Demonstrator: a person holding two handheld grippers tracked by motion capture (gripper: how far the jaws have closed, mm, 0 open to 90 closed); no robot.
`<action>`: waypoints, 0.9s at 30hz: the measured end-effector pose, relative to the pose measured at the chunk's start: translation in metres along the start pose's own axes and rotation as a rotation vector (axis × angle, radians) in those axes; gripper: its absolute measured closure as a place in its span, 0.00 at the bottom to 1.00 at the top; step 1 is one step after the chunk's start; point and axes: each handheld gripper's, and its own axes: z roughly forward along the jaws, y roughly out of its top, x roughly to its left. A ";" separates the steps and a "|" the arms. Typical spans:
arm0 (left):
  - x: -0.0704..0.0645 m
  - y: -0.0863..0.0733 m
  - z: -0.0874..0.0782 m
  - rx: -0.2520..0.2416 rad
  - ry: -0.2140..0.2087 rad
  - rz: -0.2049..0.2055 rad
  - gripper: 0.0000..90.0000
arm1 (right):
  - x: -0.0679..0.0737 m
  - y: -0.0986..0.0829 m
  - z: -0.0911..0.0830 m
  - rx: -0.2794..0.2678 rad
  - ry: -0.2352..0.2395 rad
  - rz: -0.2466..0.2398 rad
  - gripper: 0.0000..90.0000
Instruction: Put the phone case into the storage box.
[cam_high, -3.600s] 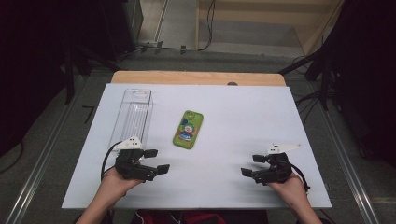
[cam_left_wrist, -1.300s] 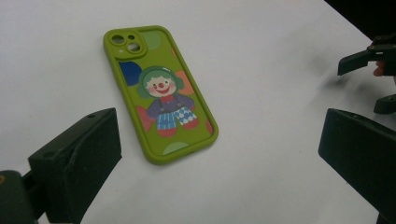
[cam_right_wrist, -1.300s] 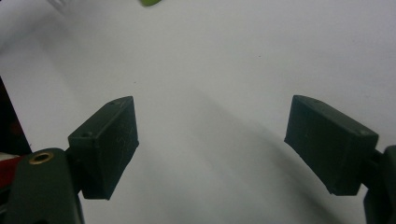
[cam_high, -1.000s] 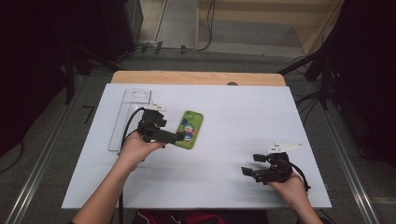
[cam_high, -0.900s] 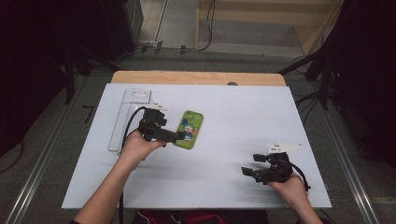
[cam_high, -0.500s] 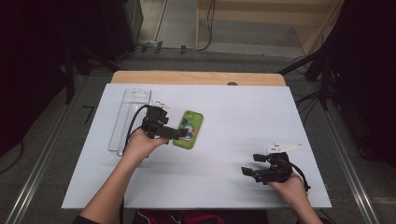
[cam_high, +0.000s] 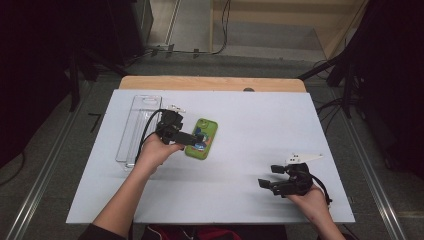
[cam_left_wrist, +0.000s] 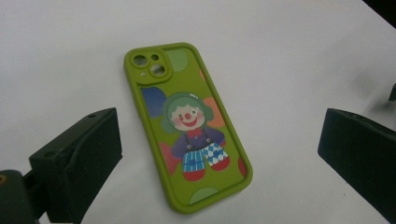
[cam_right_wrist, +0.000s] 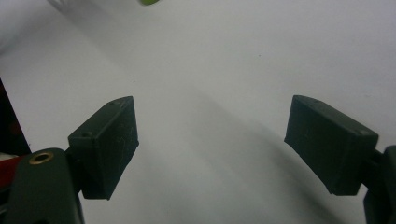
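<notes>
Left gripper (cam_left_wrist: 219, 154) spread wide, jaws straddling the green phone case (cam_left_wrist: 187, 126) lying face-down at frame centre, apparently lining up a grasp across its width. Right gripper (cam_high: 280, 182) parked lower right, released, empty.

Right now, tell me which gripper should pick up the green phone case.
Left. The left gripper hovers open right at the green phone case, which lies between its jaws. The right gripper sits far off near the table's front edge.

phone case (cam_high: 201, 138) flat on table (cam_high: 260, 120), clear tray (cam_high: 139, 125) to its left, left claw (cam_high: 192, 139) between them
</notes>
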 end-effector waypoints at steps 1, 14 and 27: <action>0.000 0.001 0.000 0.001 -0.001 0.002 0.00 | 0.000 0.000 0.000 0.000 0.000 -0.002 0.17; 0.003 0.013 0.013 0.010 0.005 -0.008 0.01 | 0.000 0.000 0.000 0.001 0.002 -0.002 0.17; 0.005 0.021 0.027 0.012 0.049 -0.028 0.01 | 0.000 0.000 0.001 0.004 0.008 0.003 0.17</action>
